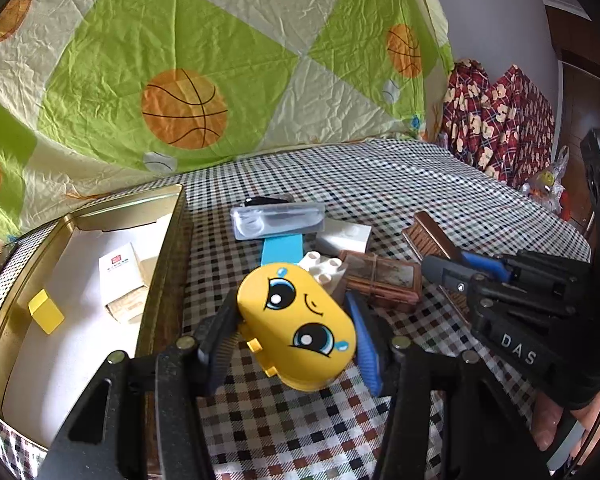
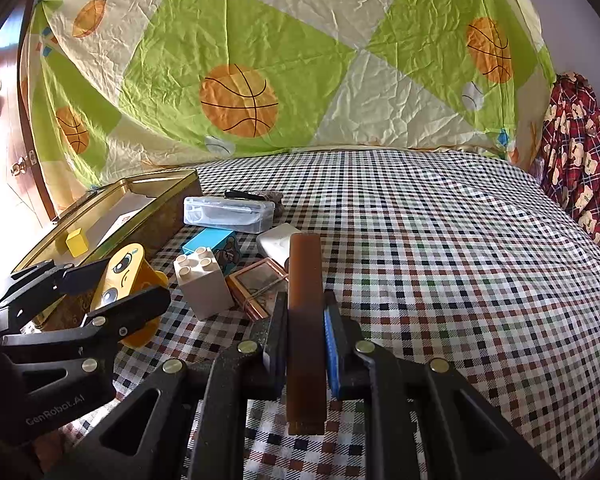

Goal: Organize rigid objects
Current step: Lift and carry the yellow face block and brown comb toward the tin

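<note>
My left gripper (image 1: 292, 306) is shut on a yellow rounded toy block (image 1: 300, 320) with a cartoon face, held just above the checked cloth beside the gold tin (image 1: 162, 272). In the right wrist view the same gripper (image 2: 120, 288) and block (image 2: 124, 268) show at the left. My right gripper (image 2: 306, 300) is shut on a long brown bar (image 2: 305, 320) that points forward. From the left wrist view that gripper (image 1: 460, 270) sits to the right, with the bar (image 1: 426, 236) sticking out.
The tin holds a white carton (image 1: 120, 276) and a yellow block (image 1: 46, 312). On the cloth lie a clear case (image 1: 278, 220), a blue box (image 1: 282, 250), a white stud brick (image 2: 204, 284), a white box (image 1: 344, 236) and a tied brown bundle (image 1: 384, 280). A quilt hangs behind.
</note>
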The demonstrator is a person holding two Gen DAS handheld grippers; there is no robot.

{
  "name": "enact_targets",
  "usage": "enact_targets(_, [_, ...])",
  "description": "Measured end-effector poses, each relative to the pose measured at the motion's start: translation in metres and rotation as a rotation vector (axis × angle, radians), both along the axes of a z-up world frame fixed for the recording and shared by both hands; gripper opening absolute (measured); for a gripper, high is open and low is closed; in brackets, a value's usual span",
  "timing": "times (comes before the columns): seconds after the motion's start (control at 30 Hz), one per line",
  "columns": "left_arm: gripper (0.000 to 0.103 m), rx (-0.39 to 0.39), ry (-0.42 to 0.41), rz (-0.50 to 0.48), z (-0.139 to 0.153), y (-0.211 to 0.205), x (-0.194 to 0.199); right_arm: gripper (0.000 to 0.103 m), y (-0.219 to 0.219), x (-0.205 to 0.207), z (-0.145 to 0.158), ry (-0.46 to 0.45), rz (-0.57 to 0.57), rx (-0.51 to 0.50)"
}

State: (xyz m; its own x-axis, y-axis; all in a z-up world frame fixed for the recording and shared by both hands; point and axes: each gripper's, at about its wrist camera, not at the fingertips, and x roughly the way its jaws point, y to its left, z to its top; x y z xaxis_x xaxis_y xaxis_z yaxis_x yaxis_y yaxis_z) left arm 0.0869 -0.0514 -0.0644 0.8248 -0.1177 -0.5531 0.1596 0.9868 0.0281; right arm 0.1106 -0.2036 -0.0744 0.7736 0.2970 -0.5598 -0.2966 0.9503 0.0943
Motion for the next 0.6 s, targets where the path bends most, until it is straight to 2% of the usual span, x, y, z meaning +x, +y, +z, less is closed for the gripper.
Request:
enact_targets(0.3, [0.052, -0.012, -0.085, 0.033, 0.006, 0.004, -0.011, 0.017, -0.001, -0.004, 0.002, -0.030, -0.008, 0.001])
enact_targets(0.6, [0.052, -0.027, -0.136, 0.037, 0.010, 0.007, -0.019, 0.017, 0.000, -0.007, 0.003, -0.052, -0.014, 0.000])
